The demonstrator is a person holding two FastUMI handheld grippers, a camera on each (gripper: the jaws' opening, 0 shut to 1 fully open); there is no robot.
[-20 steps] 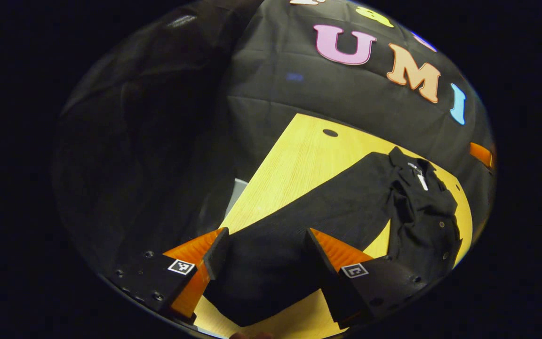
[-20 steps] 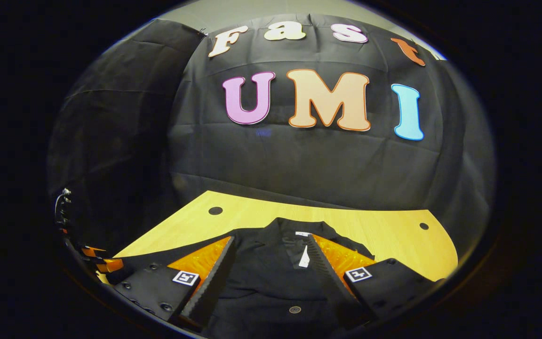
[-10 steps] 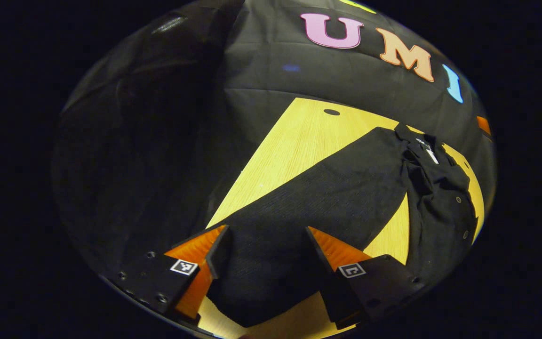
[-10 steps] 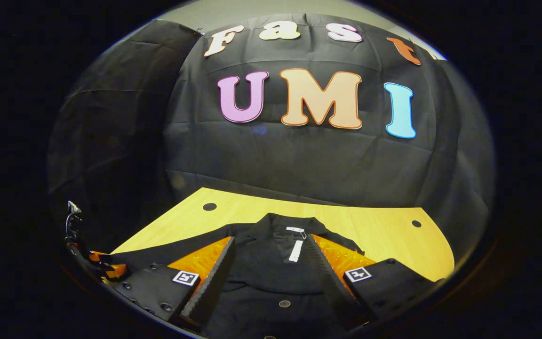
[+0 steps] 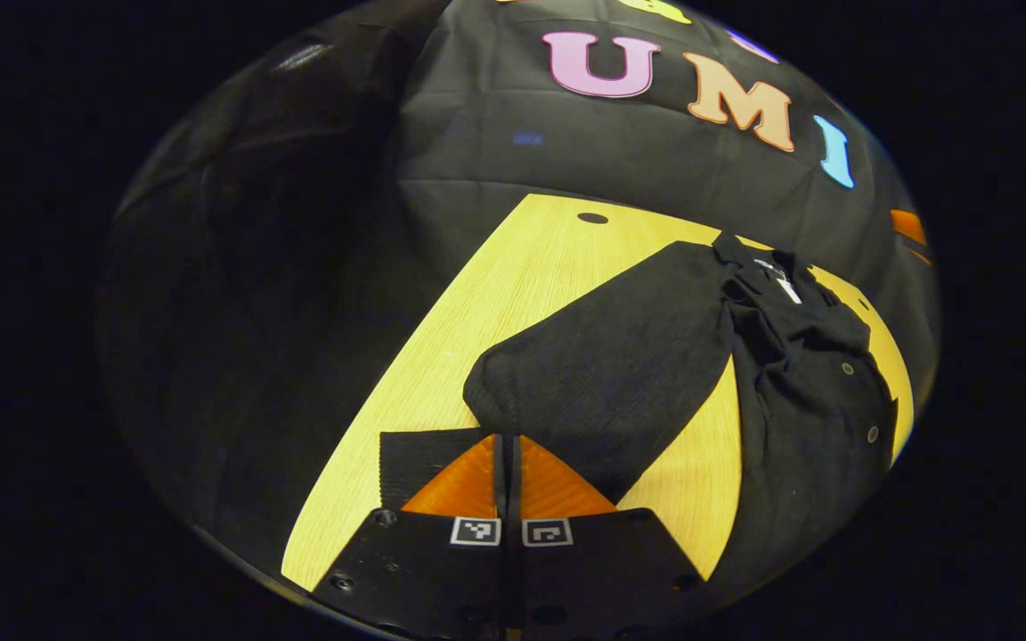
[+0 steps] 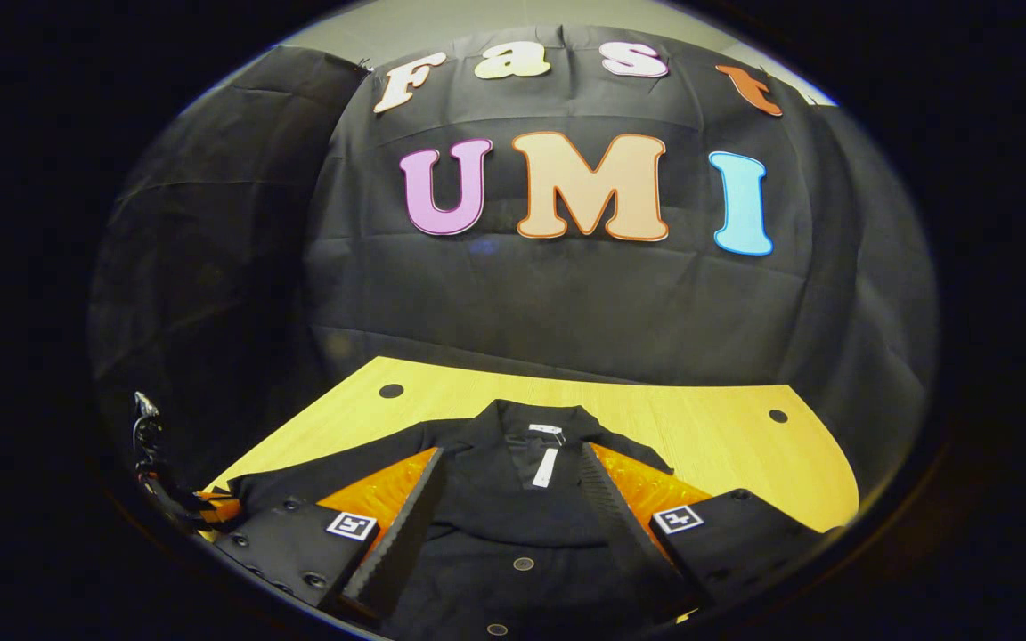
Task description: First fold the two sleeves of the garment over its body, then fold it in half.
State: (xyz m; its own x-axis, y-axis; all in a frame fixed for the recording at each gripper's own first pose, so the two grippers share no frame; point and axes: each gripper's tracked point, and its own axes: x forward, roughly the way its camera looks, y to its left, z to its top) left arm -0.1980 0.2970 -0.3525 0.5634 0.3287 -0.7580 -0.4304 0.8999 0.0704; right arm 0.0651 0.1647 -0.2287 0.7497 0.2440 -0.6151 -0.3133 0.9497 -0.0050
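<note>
Left tool [image 5: 506, 445] pinches the black garment's [image 5: 798, 374] sleeve [image 5: 602, 374]; right tool [image 6: 513, 490] gapes wide.

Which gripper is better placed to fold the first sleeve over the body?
Left. The left gripper is shut on the sleeve at its cuff end, ready to carry it over the garment. The right gripper is open, poised over the collar and buttons, holding nothing.

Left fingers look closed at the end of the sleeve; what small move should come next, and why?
Probably lift the left gripper a little and carry the sleeve toward the shirt's body. Its fingers are shut at the cuff, the sleeve lies stretched out on the table, not yet folded over, and the right gripper hovers open over the collar.
</note>
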